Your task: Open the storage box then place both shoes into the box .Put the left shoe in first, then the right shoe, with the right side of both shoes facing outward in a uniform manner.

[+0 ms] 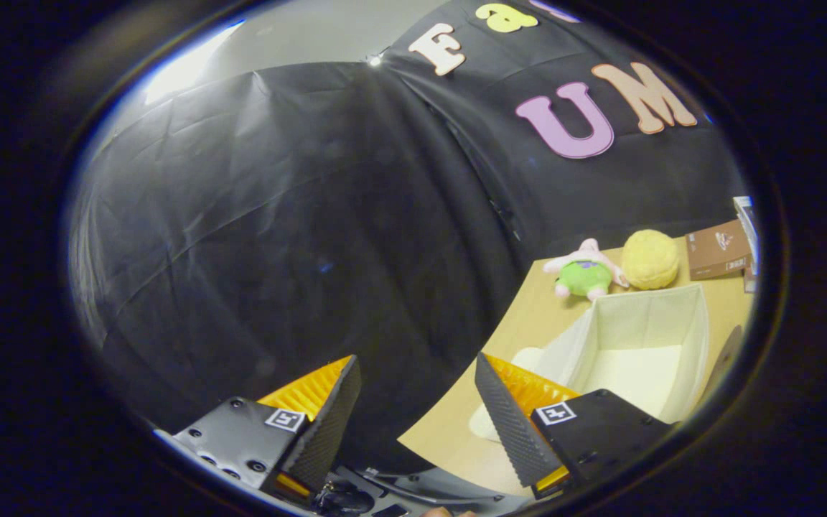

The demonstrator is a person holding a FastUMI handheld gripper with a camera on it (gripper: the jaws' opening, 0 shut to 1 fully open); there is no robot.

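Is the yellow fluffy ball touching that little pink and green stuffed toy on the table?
Cannot tell. In the gripper view the yellow ball sits right beside the stuffed toy, edges meeting, but neither contact nor gap shows plainly. The hand-held gripper is open, far from both.

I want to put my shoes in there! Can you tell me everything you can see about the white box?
The box is a soft, cream-white bin that looks like fabric, with four upright walls and no lid on top, so its pale, bare floor shows. It stands upright on the tan table, beyond the right finger of the open gripper, which holds nothing. A green and pink plush and a yellow ball sit just behind it. Whether they touch it is unclear.
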